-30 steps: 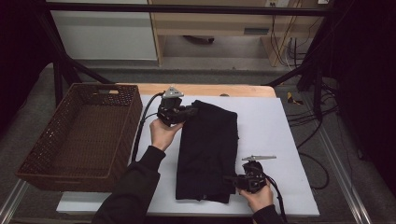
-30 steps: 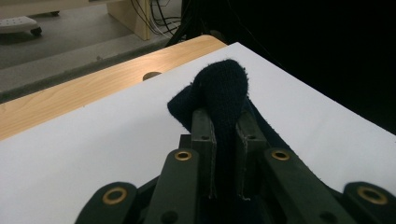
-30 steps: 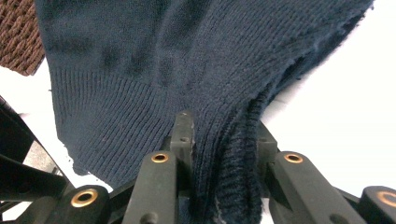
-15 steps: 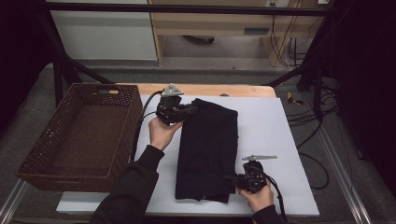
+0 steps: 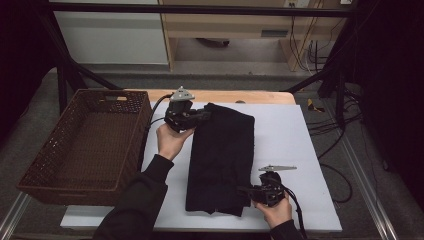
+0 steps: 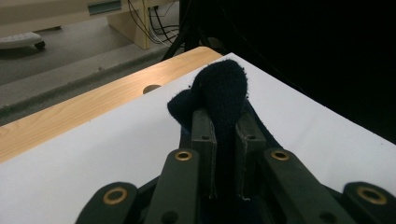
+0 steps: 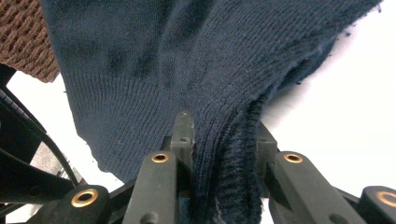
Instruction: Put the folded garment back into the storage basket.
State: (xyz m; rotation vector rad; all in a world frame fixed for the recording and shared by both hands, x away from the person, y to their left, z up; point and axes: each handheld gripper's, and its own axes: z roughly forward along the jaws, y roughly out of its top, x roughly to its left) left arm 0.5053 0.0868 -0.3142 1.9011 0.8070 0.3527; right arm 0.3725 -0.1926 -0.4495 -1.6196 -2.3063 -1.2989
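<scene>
Lying folded lengthwise on the white table point(image 5: 305, 150), the dark sweater point(image 5: 220, 160) is pinched at its near right corner by the right gripper point(image 5: 246, 190) and at its far left corner by the left gripper point(image 5: 204, 115); basket point(image 5: 85, 145) left.
</scene>
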